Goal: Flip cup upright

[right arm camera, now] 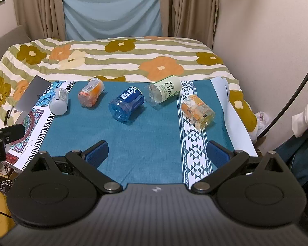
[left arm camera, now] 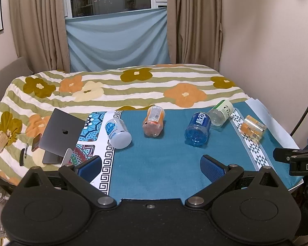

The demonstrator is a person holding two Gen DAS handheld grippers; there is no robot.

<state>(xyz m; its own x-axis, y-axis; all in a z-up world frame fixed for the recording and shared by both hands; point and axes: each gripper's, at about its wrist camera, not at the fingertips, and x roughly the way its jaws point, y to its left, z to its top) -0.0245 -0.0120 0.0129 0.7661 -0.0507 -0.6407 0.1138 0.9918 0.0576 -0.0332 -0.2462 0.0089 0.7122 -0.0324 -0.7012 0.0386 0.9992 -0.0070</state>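
Several cups cut from bottles lie on their sides in a row on a teal cloth (left arm camera: 154, 164): a white one (left arm camera: 118, 131) (right arm camera: 59, 101), an orange one (left arm camera: 154, 123) (right arm camera: 91, 94), a blue one (left arm camera: 198, 129) (right arm camera: 126, 104), a clear one with a green label (left arm camera: 220, 112) (right arm camera: 164, 91) and a clear one with an orange label (left arm camera: 252, 128) (right arm camera: 197, 110). My left gripper (left arm camera: 151, 167) is open and empty, near the table's front edge. My right gripper (right arm camera: 158, 152) is open and empty, in front of the row.
A grey laptop (left arm camera: 61, 135) stands half open at the table's left edge. A bed with a flowered blanket (left arm camera: 123, 88) lies behind the table. A wall (left arm camera: 267, 51) is at the right. Curtains (left arm camera: 117, 39) hang at the back.
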